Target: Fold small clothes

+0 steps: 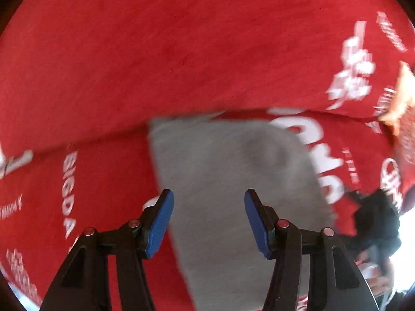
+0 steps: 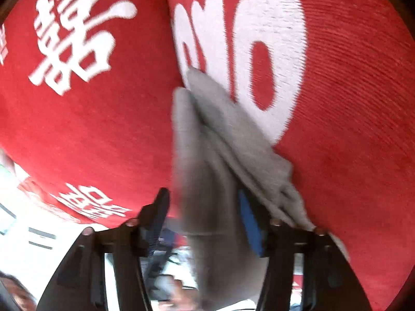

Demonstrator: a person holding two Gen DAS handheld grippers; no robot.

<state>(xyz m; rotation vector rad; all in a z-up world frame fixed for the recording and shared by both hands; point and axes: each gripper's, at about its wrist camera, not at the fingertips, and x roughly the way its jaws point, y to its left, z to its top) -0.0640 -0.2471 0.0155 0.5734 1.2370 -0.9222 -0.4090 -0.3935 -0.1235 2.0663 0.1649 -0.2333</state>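
- In the left wrist view, the left gripper (image 1: 208, 220) sits nearest, its two blue-padded fingers (image 1: 159, 229) spread wide with nothing between them.
- Just beyond and under that gap lies the grey cloth (image 1: 230, 181), a flat, smooth panel running from the near edge away toward the middle of the view, with a straight left edge and a squared far-left corner.
- The cloth rests on a red cover with white printing (image 1: 181, 51), which fills the rest of the scene; a ridge or fold in the cover runs left to right just past the cloth's far edge.
- At the near right of this view a dark, blurred shape (image 1: 376, 223) shows; I cannot tell what it is.
- In the right wrist view, the right gripper (image 2: 205, 220) also has its jaws standing wide apart.
- The grey cloth (image 2: 207, 142) is bunched in folds here, hanging through the gap and draped over the blue pad of the right finger (image 2: 250, 228); the left finger is clear of it, so nothing is pinched.
- Farther off, the cloth's tip reaches the large white letters on the red cover (image 2: 350, 103).
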